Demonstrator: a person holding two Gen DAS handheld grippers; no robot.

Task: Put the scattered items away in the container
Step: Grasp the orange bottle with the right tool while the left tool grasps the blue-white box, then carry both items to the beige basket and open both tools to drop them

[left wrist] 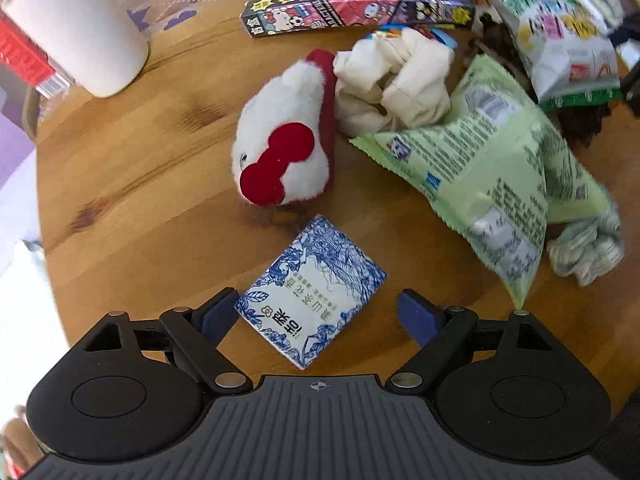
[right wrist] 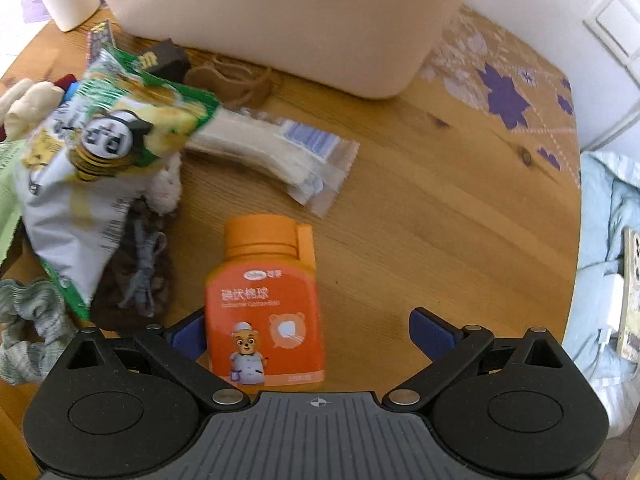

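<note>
Both tongs gape apart: left tongs [left wrist: 318, 312] straddle the blue-white packet [left wrist: 310, 294], right tongs [right wrist: 316, 330] straddle the orange bottle [right wrist: 264, 304].

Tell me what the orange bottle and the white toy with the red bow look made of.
Orange bottle: apparently smooth, slightly glossy plastic, judging by its moulded cap and printed label. White toy: plush fabric, with a fuzzy matte pile and a felt-like red bow.
</note>
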